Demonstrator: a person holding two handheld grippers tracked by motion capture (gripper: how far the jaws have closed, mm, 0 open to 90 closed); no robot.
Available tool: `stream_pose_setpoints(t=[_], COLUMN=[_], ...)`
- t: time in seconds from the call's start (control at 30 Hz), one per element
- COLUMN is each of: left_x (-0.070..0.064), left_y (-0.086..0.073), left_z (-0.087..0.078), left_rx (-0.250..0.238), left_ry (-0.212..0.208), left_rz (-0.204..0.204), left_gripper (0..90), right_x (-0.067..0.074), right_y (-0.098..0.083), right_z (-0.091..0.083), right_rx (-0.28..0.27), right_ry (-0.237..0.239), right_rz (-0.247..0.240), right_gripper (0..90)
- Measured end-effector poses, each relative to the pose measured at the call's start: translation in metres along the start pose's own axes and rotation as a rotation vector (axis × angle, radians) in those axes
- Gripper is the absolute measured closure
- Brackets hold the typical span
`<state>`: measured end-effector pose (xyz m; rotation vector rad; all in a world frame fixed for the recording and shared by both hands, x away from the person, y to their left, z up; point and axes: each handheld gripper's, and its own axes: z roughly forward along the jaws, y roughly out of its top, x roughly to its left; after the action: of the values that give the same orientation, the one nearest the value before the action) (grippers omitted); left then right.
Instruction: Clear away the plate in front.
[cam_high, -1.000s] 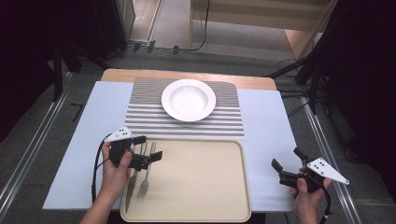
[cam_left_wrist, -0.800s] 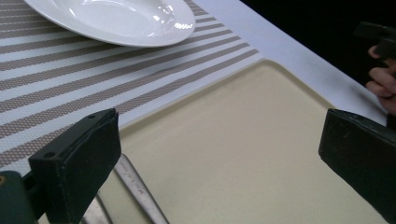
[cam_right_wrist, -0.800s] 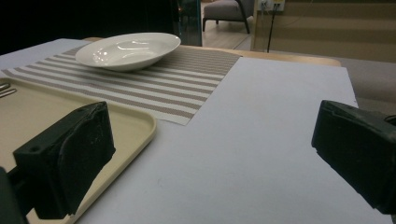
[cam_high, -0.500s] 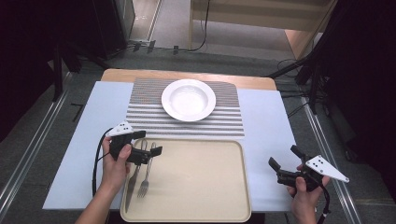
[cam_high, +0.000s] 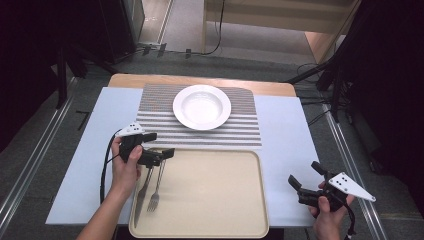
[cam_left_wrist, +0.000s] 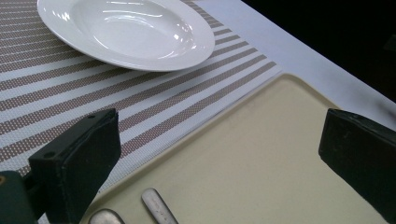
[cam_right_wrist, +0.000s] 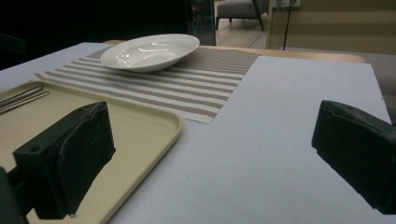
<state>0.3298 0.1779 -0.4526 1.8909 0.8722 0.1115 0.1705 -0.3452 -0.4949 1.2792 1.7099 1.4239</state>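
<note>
The left gripper (cam_high: 161, 154) is over the far left corner of the tray (cam_high: 220, 200), right above the top ends of the knife (cam_high: 142, 192) and the fork (cam_high: 156, 187). Its jaws are wide apart and hold nothing. In the left gripper view the two handle tips lie just under the jaws, on the tray floor near the rim. The knife and fork lie side by side along the left side of the tray, the knife closer to the edge, with the fork's prongs toward the near edge of the table (cam_high: 290, 130). The tray sits at the near edge of the table, in the middle. Just past it lies a striped mat (cam_high: 240, 125), and a white plate (cam_high: 202, 106) rests on the mat toward the far edge of the table. The right gripper (cam_high: 310, 182) is near the right near corner of the table, beside the tray and well apart from the knife and fork. Its jaws are spread open too, with nothing between them.
</note>
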Motion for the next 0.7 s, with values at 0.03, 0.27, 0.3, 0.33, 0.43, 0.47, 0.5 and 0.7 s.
stream_pose_setpoints(t=[0.03, 0.27, 0.3, 0.33, 0.43, 0.47, 0.5, 0.7], left_x=[0.000, 0.007, 0.009, 0.010, 0.013, 0.014, 0.016, 0.023], left_y=[0.000, 0.005, 0.007, 0.009, 0.012, 0.013, 0.015, 0.020], left_z=[0.000, 0.009, 0.011, 0.013, 0.017, 0.019, 0.020, 0.031], left_rx=[0.000, 0.014, 0.015, 0.018, 0.026, 0.026, 0.028, 0.032], left_ry=[0.000, 0.013, 0.017, 0.017, 0.020, 0.015, 0.014, 0.022], left_rz=[0.000, -0.003, -0.007, -0.004, -0.006, -0.012, -0.010, -0.027], left_gripper=[0.0, 0.0, 0.0, 0.0, 0.0, 0.0, 0.0, 0.0], right_x=[0.000, -0.002, -0.002, -0.003, -0.004, -0.003, -0.003, -0.001], right_y=[-0.001, -0.004, -0.005, -0.005, -0.006, -0.006, -0.006, -0.006], right_z=[0.000, -0.007, -0.008, -0.009, -0.011, -0.011, -0.011, -0.010], right_rx=[-0.001, 0.002, 0.003, 0.001, 0.006, 0.006, 0.008, 0.014], right_ry=[0.002, 0.012, 0.011, 0.010, 0.015, 0.010, 0.009, 0.010], right_rz=[-0.007, -0.016, -0.016, -0.017, -0.017, -0.018, -0.022, -0.039], right_gripper=[0.0, 0.0, 0.0, 0.0, 0.0, 0.0, 0.0, 0.0])
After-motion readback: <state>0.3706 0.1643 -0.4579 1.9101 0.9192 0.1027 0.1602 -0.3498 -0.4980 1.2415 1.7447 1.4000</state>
